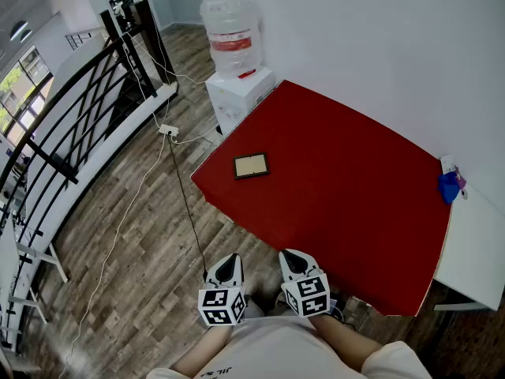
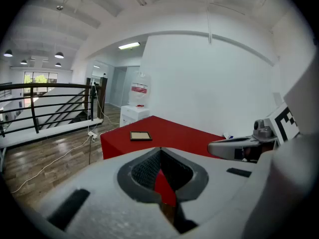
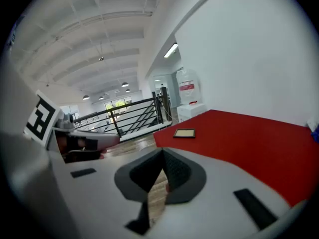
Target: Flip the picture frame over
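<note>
A small dark picture frame (image 1: 251, 166) lies flat on the red table (image 1: 347, 212), near its far left corner, with a light tan panel facing up. It also shows in the left gripper view (image 2: 140, 136) and in the right gripper view (image 3: 184, 133). Both grippers hang side by side in front of the table's near edge, well short of the frame. My left gripper (image 1: 228, 260) has its jaws together and holds nothing. My right gripper (image 1: 289, 256) is likewise shut and empty. Each points slightly downward toward the table.
A white water dispenser (image 1: 235, 69) stands behind the table's far corner. A blue object (image 1: 450, 186) sits at the right edge beside a white desk (image 1: 477, 243). A black railing (image 1: 79, 109) and a power strip with cables (image 1: 168, 130) lie on the wooden floor to the left.
</note>
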Action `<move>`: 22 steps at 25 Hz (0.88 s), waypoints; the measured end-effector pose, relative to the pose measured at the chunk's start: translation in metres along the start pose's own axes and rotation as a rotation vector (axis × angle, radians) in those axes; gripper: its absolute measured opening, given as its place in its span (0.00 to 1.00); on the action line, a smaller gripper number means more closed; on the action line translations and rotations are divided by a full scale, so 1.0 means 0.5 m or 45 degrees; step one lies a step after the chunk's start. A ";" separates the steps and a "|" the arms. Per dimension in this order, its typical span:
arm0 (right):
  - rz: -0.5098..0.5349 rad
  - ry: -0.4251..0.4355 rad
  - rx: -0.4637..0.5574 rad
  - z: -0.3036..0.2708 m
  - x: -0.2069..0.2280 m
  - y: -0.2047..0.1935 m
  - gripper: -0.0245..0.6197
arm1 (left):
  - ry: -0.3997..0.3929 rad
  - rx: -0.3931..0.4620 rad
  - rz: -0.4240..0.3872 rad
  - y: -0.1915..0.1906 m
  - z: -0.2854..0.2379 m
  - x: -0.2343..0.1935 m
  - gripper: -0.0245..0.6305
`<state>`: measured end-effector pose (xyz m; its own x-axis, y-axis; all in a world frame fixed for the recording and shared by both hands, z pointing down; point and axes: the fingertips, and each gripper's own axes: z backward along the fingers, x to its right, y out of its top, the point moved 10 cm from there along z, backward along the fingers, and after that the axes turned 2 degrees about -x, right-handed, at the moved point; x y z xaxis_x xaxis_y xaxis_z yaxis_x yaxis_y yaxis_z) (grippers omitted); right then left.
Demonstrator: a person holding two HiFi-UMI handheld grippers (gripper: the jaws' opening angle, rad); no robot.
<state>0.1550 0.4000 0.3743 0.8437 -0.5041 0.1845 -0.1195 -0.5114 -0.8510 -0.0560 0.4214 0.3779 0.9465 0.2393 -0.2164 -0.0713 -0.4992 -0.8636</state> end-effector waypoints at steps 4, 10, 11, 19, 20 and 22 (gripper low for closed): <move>0.000 0.003 -0.017 -0.025 0.019 0.000 0.05 | 0.019 -0.004 0.013 0.001 -0.023 -0.007 0.05; -0.017 -0.010 -0.032 -0.117 0.034 0.028 0.05 | -0.002 -0.020 0.026 0.022 -0.100 -0.065 0.05; -0.020 -0.018 -0.031 -0.140 0.037 0.037 0.05 | -0.009 -0.024 0.026 0.030 -0.120 -0.083 0.05; -0.050 -0.103 0.005 -0.336 0.059 0.159 0.05 | -0.091 -0.003 -0.052 0.177 -0.288 -0.243 0.05; -0.051 -0.116 0.012 -0.357 0.059 0.176 0.05 | -0.104 -0.002 -0.070 0.196 -0.304 -0.260 0.05; -0.055 -0.141 0.022 -0.394 0.059 0.207 0.05 | -0.128 -0.005 -0.085 0.226 -0.334 -0.291 0.05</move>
<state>0.0643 0.1952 0.3888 0.9006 -0.4016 0.1665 -0.0738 -0.5185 -0.8519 -0.1491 0.1910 0.3881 0.9129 0.3541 -0.2032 -0.0079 -0.4823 -0.8760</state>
